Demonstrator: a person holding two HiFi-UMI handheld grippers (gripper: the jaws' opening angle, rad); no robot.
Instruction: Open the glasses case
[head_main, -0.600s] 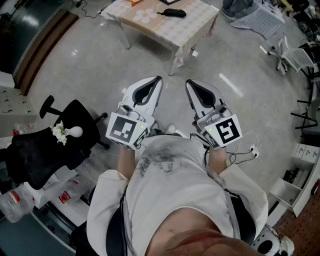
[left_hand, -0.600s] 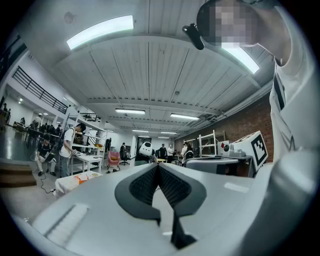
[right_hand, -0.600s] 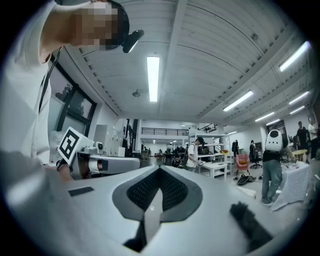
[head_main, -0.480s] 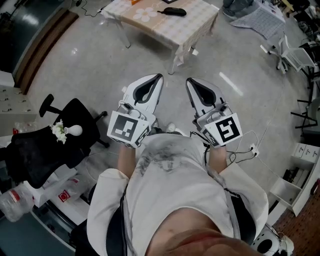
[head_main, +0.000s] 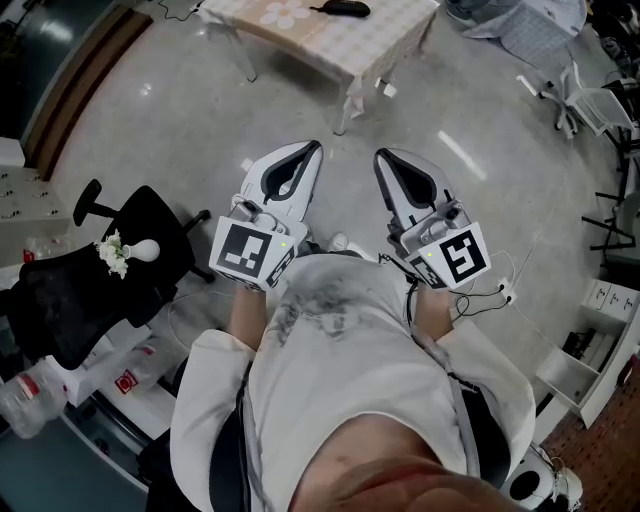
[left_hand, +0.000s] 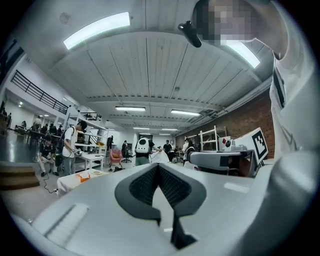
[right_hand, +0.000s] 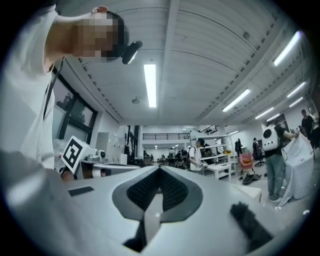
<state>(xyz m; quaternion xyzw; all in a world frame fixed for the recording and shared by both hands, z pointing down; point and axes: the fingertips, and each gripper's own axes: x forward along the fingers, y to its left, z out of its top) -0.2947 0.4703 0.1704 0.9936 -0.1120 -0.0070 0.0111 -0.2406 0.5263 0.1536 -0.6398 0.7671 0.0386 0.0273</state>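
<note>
Left gripper (head_main: 310, 152) and right gripper (head_main: 383, 157) both clenched and empty, mid-frame. Glasses case (head_main: 341, 8) on table (head_main: 370, 40) has slid to the top edge. It's well apart, opening not started.

Person wears a wht long-sleeve top (head_main: 340, 345) w/ a grey smudgy print on the chest. The sleeves (head_main: 208, 395) are loose and cream-wht. Dark straps (head_main: 232, 455) run down both sides of the torso. A small blk camera (left_hand: 189, 33) sits at the head.

L gripper (head_main: 316, 148) and R gripper (head_main: 381, 156) look alike: smooth wht to lt-grey shells, tapering to the front. Each has a teardrop-shaped dark-grey recess, and the jaws are lined w/ ribbed blk pads (left_hand: 145, 186). At the rear, each carries a cube (head_main: 247, 256) w/ blk-and-wht square markers. A thin wht cable (head_main: 488, 296) shows by the R one.
</note>
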